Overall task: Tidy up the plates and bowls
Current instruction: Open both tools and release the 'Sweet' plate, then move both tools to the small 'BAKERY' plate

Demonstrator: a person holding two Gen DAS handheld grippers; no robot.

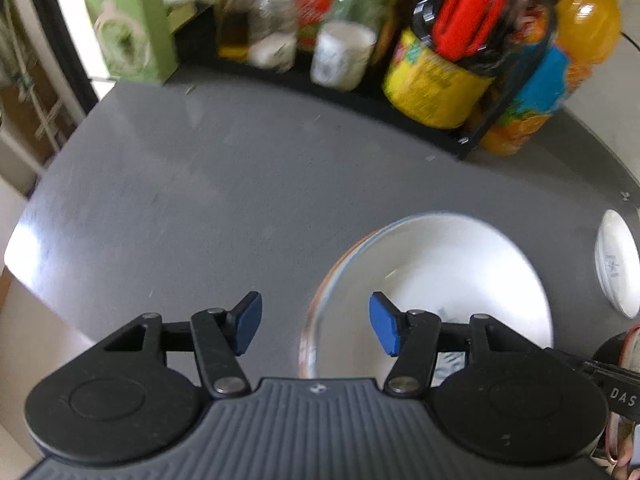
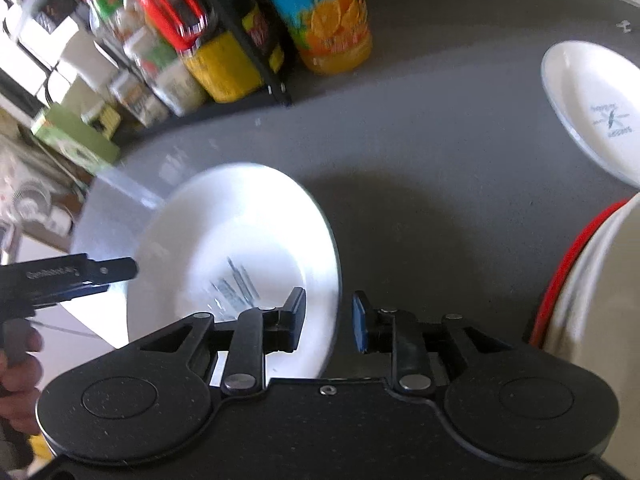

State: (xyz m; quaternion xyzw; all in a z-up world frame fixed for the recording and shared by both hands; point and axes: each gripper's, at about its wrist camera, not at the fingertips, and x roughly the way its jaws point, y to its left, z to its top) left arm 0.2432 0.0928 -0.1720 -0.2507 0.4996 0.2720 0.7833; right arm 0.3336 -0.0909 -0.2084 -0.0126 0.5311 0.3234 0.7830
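Note:
A white plate (image 1: 448, 276) with a dark print lies on the grey table, and a clear glass rim (image 1: 312, 332) shows along its left side. My left gripper (image 1: 316, 326) is open above that left edge, its right pad (image 1: 383, 330) over the plate. In the right wrist view my right gripper (image 2: 328, 324) is open and straddles the near right rim of the same plate (image 2: 240, 232), without pressing it. A second white printed dish (image 2: 596, 112) sits at the far right. It is at the edge of the left view as well, dish (image 1: 618, 264).
A black rack (image 1: 360, 88) of jars, bottles and a white cup lines the back, with an orange juice bottle (image 2: 332, 20) beside it. Stacked white dishes with a red rim (image 2: 576, 272) stand close on the right. A hand (image 2: 16, 360) holds the left gripper. A green box (image 1: 128, 20) stands back left.

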